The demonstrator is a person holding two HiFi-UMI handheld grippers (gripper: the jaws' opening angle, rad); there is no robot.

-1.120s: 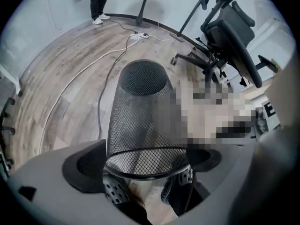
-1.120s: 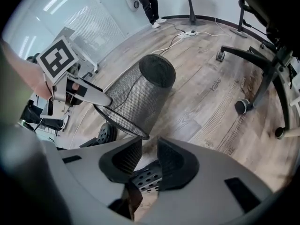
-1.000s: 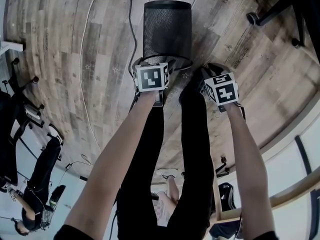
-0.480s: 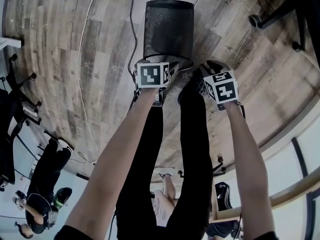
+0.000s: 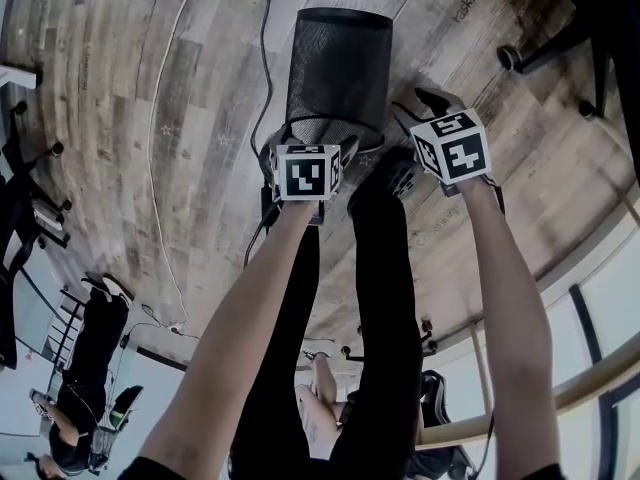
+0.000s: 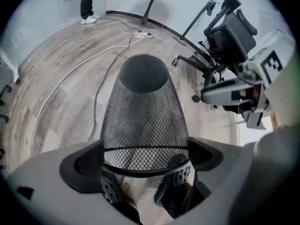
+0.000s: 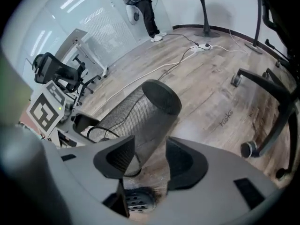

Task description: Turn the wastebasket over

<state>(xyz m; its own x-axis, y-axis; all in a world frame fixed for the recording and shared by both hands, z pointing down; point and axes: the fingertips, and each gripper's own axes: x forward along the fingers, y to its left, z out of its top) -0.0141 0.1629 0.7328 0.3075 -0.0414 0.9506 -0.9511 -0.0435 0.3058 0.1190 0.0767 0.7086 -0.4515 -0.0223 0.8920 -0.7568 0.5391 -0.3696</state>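
Observation:
The black mesh wastebasket (image 5: 337, 63) leans tipped on the wooden floor, its closed end pointing away from me and its open rim (image 6: 145, 150) towards me. My left gripper (image 5: 308, 140) is at the near rim and shut on it (image 6: 145, 162); its cube hides the fingertips in the head view. My right gripper (image 5: 428, 106) stands to the right of the basket, apart from it. Its jaws have just been opening and nothing is between them (image 7: 150, 156). The basket (image 7: 140, 116) shows beyond them, with the left gripper (image 7: 77, 122) at its rim.
My legs and shoes (image 5: 385, 183) stand just behind the basket. Cables (image 5: 160, 118) run over the floor at the left. Office chairs (image 7: 269, 97) stand at the right, another (image 7: 61, 74) at the left. A round table's foot (image 7: 205, 13) and a standing person (image 7: 145, 6) are far off.
The right gripper has let go of the rim, opened, and moved right and away from the basket. The left gripper and the basket have hardly moved.

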